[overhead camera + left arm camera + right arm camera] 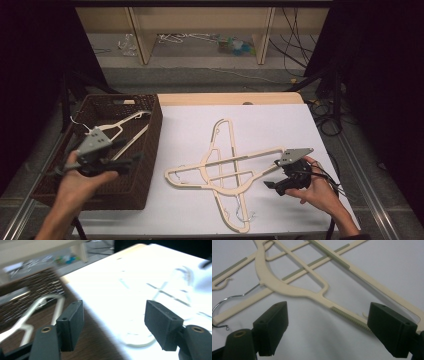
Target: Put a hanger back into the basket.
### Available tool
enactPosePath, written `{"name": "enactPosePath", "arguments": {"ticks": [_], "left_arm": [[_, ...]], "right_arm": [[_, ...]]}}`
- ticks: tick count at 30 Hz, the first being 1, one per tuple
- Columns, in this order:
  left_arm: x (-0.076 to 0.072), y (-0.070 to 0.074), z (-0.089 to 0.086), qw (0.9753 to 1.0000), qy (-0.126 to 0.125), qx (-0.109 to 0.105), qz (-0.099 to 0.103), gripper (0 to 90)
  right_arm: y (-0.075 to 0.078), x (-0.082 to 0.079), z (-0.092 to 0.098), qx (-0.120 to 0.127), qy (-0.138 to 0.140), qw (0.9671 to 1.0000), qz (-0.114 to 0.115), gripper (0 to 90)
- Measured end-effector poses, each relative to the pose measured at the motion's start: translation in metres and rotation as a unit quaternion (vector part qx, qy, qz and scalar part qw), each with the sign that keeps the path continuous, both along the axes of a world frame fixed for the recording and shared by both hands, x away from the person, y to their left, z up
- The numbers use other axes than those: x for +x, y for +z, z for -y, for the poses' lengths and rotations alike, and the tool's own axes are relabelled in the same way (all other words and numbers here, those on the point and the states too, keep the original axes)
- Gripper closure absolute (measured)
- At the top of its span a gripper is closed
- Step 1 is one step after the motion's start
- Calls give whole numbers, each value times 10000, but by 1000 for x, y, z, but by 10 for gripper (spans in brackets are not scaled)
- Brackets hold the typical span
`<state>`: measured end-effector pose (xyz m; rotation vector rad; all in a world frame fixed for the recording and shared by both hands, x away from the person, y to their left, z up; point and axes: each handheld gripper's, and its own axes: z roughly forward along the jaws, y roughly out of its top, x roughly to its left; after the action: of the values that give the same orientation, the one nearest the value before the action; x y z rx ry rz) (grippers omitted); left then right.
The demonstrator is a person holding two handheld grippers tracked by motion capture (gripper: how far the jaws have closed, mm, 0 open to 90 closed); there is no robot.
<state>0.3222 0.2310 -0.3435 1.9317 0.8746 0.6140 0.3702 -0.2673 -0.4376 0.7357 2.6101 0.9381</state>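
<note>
Since everything here comes down to who's closer to what, start big: the tabletop (280,120) has a white sheet on it, and a dark woven basket (150,150) sits at its left edge with one hanger (131,119) already lying in it. Two more cream hangers (225,165) lie crossed on the sheet, one with its long axis running away from the person, the other running left-right across it. The right claw (272,184) is just beside the right tip of the crosswise one, jaws spread wide and empty, that hanger's arm lying right ahead of them in the right gripper view. The left claw (135,159) hovers over the basket, also spread and empty, well apart from the pair. So I'd say the right one is the obvious pick.
</note>
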Motion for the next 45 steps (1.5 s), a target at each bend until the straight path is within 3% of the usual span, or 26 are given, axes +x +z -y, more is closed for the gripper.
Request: {"name": "enactPosePath", "arguments": {"ticks": [2, 4, 8, 13, 17, 18, 22, 30, 38, 40, 45], "left_arm": [[-14, -6, 30, 9997, -253, -35, 53, 308], [-17, -8, 38, 9991, -397, -26, 117, 297], [-29, -22, 66, 9980, -624, -86, 109, 268], [-41, -50, 87, 9966, -792, -239, -62, 217], [-47, -67, 92, 9968, -742, -301, -38, 218], [-50, -77, 94, 9969, -666, -419, -55, 218], [-52, -86, 92, 9972, -664, -340, 54, 216], [-52, -92, 94, 9961, -776, -408, 33, 210], [-54, -92, 95, 9959, -850, -294, 20, 208], [-55, -93, 95, 9959, -862, -286, 28, 207], [-55, -92, 94, 9956, -898, -262, 49, 207]], "right_arm": [[-2, 2, 0, -8, 58, 10000, 77, 180], [-1, 1, 0, -24, -1, 10000, 0, 180], [-1, 2, 2, 8, -10, 10000, 90, 179], [-2, 1, 1, -30, 7, 10000, 46, 181], [-3, 1, 0, -54, 66, 9999, 75, 181], [-3, 1, 0, -63, 35, 10000, 33, 181], [-3, -1, -2, -108, 34, 9999, 73, 182], [-5, 1, -3, -167, 68, 9998, 55, 181], [-11, 8, -11, -273, 193, 9994, 106, 200], [-14, 12, -15, -286, 211, 9994, -26, 210], [-21, 22, -18, -401, 471, 9981, -46, 244]]}}
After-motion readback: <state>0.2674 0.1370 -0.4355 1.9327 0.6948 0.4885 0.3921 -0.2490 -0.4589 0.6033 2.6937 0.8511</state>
